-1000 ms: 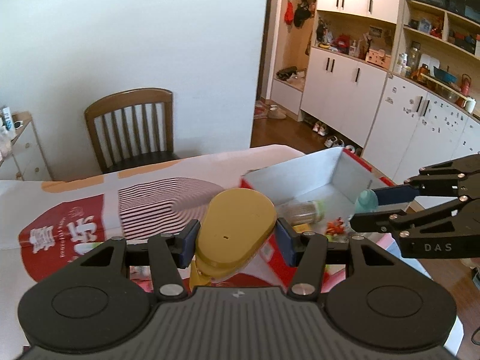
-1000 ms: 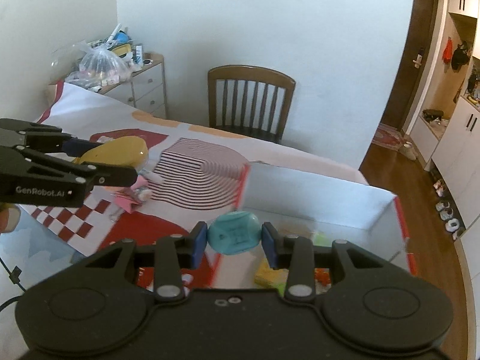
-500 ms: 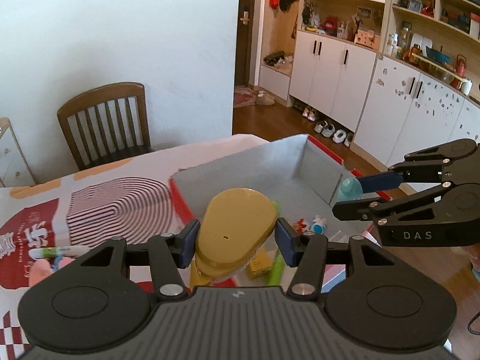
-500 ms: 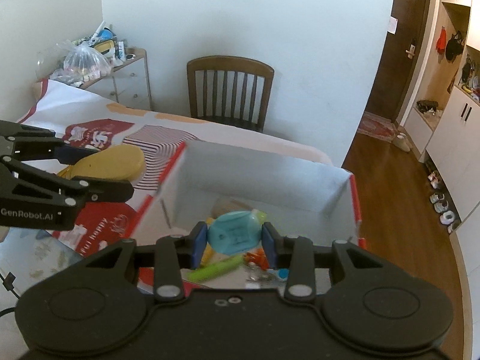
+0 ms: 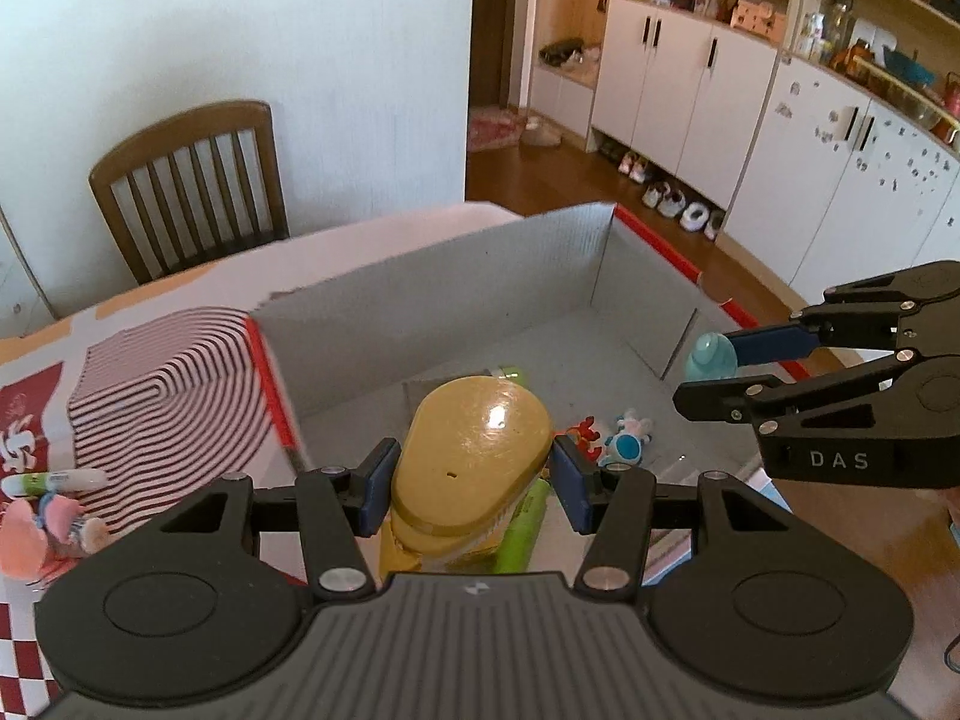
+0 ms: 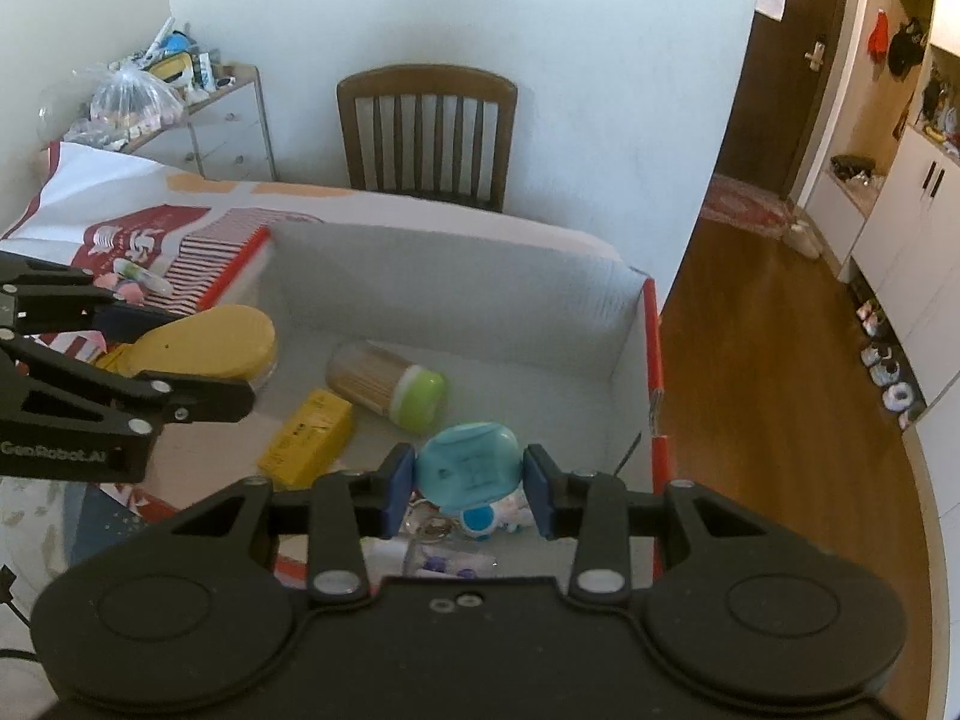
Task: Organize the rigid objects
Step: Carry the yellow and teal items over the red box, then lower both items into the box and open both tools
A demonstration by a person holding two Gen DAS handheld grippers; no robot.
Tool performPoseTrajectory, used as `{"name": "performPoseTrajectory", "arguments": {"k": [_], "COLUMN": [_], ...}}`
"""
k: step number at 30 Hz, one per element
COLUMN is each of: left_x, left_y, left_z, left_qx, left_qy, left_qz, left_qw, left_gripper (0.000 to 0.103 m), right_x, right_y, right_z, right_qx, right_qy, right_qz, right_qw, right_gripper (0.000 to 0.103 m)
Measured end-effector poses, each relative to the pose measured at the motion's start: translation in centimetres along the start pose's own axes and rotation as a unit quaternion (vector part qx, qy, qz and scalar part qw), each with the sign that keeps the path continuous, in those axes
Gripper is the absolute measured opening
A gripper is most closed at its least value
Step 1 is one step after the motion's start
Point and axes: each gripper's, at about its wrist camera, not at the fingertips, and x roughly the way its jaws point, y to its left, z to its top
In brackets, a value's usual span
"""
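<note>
My left gripper (image 5: pixel 471 483) is shut on a yellow oval case (image 5: pixel 474 450), held above the left part of an open grey cardboard box (image 5: pixel 468 294) with red edges. That case (image 6: pixel 204 342) and left gripper (image 6: pixel 198 360) also show at the left of the right wrist view. My right gripper (image 6: pixel 469 489) is shut on a small teal rounded case (image 6: pixel 468 471), over the box's near right part; in the left wrist view the teal case (image 5: pixel 711 357) sits at the right gripper's fingertips (image 5: pixel 702 372). Inside the box lie a toothpick jar with a green lid (image 6: pixel 390 384), a yellow packet (image 6: pixel 306 438) and small toys (image 5: pixel 624 438).
The box (image 6: pixel 456 276) stands on a table with a red, white and striped cloth (image 5: pixel 156 384). A marker (image 5: pixel 48 483) and pink toys (image 5: pixel 42 531) lie on the cloth to the left. A wooden chair (image 6: pixel 426 132) stands behind the table; wooden floor (image 6: pixel 774 360) lies to the right.
Both grippers have moved with their cases from beside the box to over it and come lower. The box interior and its contents now fill more of both views.
</note>
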Motion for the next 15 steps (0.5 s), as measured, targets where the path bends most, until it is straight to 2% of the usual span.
{"name": "performPoseTrajectory", "arguments": {"k": [15], "left_x": [6.4], "left_y": [-2.5], "left_z": [0.8], "left_qx": [0.046], "left_qy": [0.073], "left_qz": [0.023], "left_qw": [0.9960], "left_gripper": [0.053], "right_x": [6.3], "right_y": [-1.8], "right_z": [0.4], "right_qx": [-0.064], "right_qy": [0.062], "right_qz": [0.021], "right_qw": [0.996], "right_gripper": [0.038]}}
